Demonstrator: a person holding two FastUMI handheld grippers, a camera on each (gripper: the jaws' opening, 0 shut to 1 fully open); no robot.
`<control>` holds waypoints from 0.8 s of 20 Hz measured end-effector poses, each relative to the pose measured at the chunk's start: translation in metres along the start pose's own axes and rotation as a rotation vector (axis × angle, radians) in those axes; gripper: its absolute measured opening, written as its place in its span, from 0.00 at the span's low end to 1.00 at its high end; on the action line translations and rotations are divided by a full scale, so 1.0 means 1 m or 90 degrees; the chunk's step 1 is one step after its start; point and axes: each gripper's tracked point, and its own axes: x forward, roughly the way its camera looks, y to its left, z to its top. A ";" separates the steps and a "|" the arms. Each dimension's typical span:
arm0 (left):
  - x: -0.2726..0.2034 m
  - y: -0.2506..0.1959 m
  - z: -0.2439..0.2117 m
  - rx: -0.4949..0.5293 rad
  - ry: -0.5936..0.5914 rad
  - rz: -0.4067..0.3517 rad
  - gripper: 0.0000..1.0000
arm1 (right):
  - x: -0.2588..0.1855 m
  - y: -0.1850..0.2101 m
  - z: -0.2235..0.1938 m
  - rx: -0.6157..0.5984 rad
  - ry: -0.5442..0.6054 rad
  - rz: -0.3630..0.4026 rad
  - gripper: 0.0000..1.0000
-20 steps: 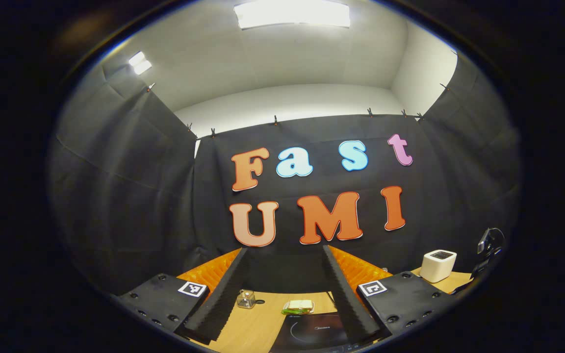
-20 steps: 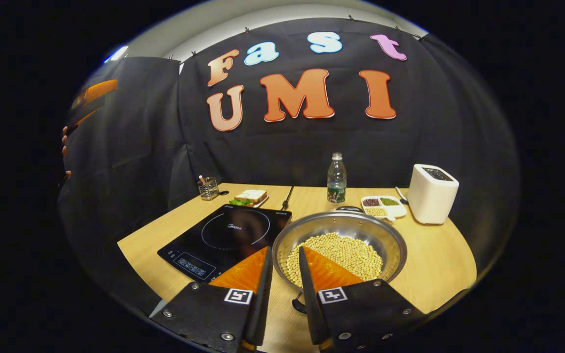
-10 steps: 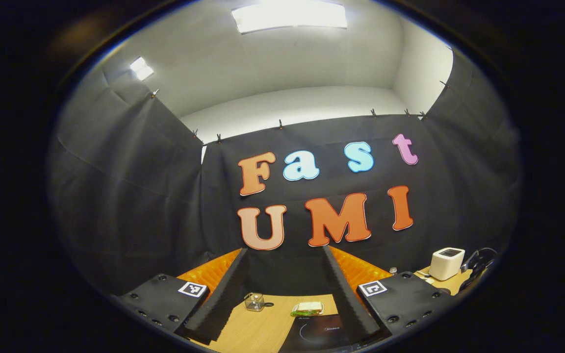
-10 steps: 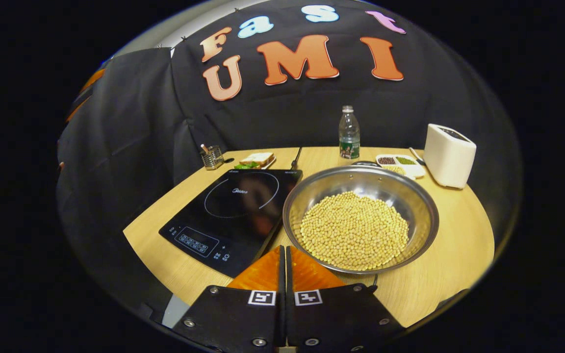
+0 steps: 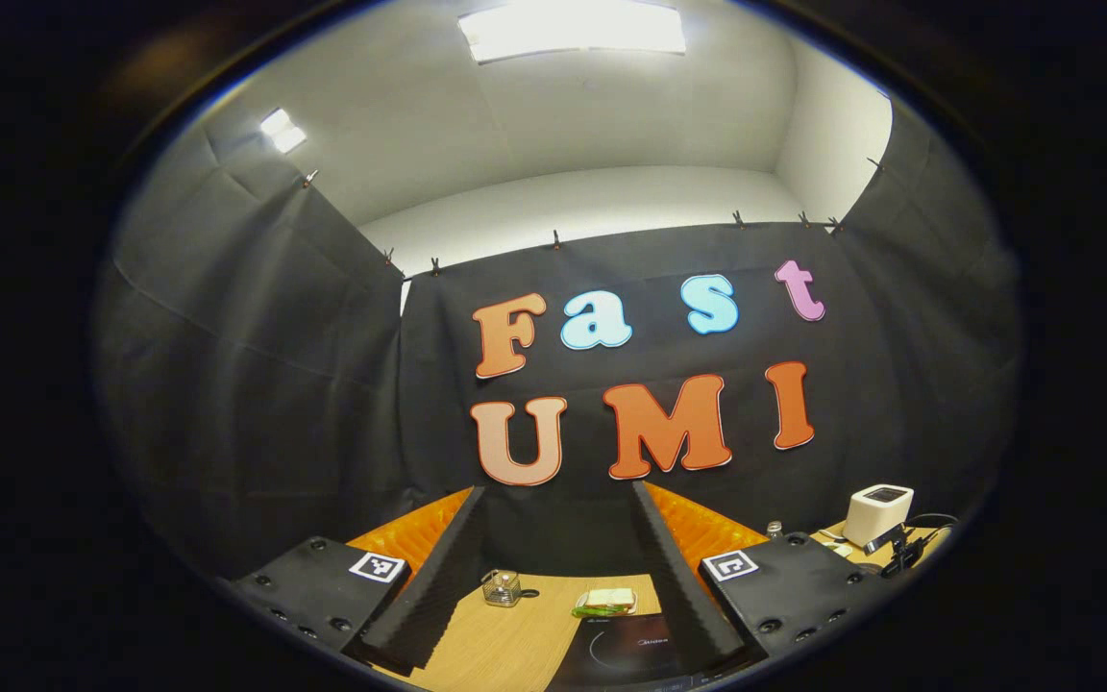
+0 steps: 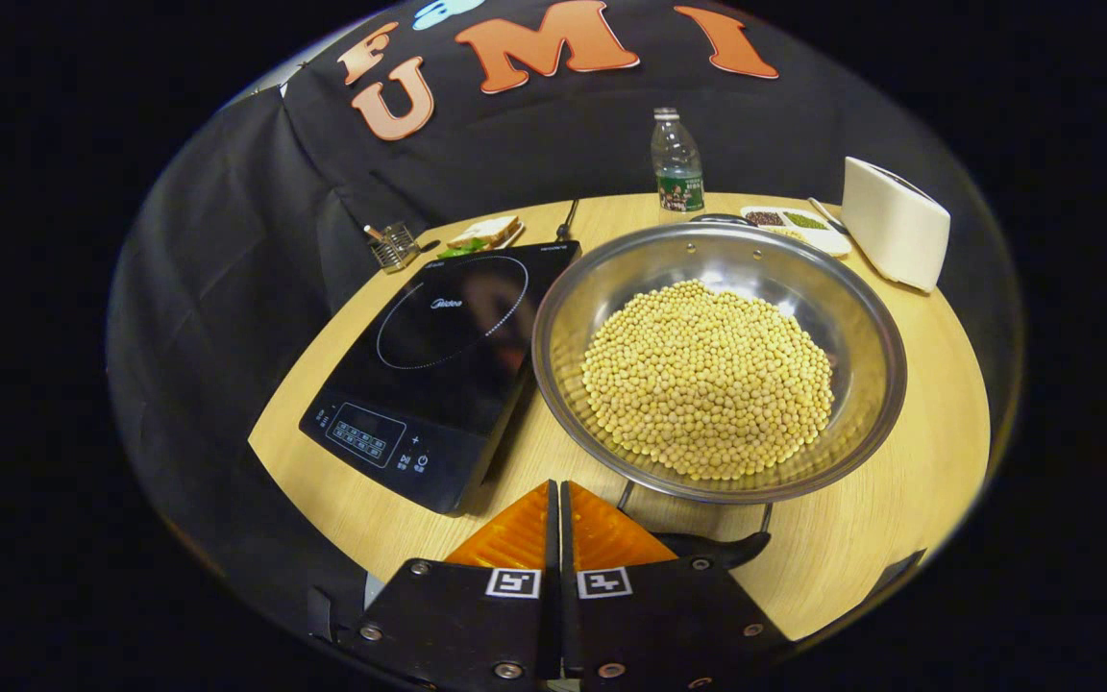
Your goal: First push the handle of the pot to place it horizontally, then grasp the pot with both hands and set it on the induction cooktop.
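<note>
Right tongs [image 6: 554,509] have dropped closer to pot [image 6: 717,351], fingers together.

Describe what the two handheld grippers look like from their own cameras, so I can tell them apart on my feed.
Both look alike. The left gripper has two long wedge-shaped fingers with ribbed inner faces, on black plates studded with screws, each plate carrying a square black-and-white marker. The right gripper has the same black screwed plates and paired square markers. No cables or sleeves are visible on either.
</note>
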 end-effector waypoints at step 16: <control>0.000 -0.002 -0.004 -0.010 0.004 -0.005 0.97 | -0.018 -0.049 -0.003 0.071 0.059 -0.010 0.00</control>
